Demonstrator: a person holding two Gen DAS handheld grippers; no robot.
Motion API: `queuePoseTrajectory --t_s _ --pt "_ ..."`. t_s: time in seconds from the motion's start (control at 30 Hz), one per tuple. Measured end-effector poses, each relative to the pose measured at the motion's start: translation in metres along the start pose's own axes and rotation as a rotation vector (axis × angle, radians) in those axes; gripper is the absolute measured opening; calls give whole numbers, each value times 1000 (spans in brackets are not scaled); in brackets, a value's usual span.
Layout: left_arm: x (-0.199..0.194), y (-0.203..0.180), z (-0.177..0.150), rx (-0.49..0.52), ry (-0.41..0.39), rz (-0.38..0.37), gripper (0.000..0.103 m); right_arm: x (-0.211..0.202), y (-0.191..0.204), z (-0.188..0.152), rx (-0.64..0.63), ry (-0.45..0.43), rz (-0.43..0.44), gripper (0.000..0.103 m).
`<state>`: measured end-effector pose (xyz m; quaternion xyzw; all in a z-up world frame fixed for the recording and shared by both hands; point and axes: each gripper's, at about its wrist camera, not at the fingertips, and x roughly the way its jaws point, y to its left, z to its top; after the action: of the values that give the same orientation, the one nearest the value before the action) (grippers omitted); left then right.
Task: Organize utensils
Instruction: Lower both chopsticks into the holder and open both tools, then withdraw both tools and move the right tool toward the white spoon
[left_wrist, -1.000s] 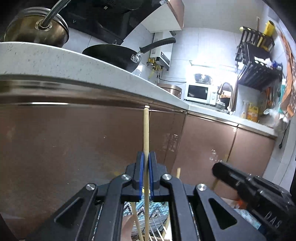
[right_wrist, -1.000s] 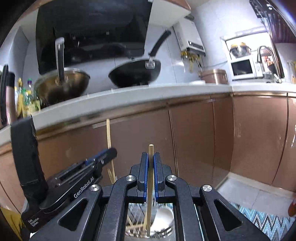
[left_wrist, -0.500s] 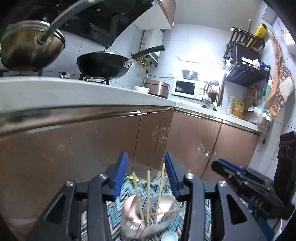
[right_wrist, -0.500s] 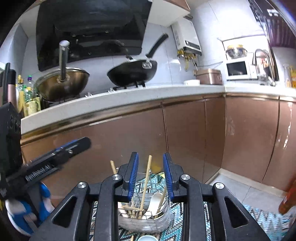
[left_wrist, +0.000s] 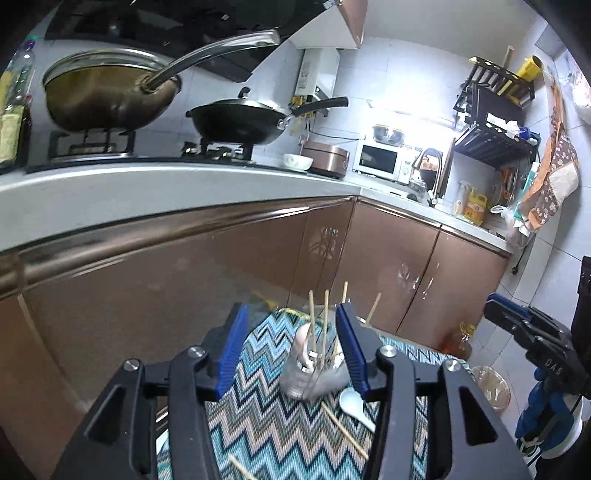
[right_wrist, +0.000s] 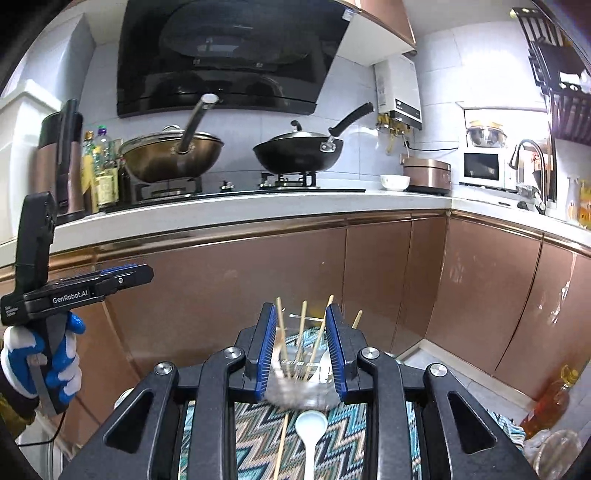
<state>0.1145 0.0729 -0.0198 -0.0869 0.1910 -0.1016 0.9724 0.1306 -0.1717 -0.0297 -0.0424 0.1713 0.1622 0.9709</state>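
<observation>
Both claws hang empty, the left claw opening and the right claw apart, above the white spoon lying lengthwise under the right.
</observation>
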Motion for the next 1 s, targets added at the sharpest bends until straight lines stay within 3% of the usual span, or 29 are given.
queuePoseTrajectory --t_s 0.3,0.7,1.0 --pt "-29 5 -16 -12 51 -19 47 -35 16 -13 -18 45 -13 28" --pt "-62 6 -19 -29 56 -29 47 -74 19 -11 -19 24 -49 28" --pt "-61 8 -24 -37 97 -44 47 -78 13 -16 1 42 -55 28"
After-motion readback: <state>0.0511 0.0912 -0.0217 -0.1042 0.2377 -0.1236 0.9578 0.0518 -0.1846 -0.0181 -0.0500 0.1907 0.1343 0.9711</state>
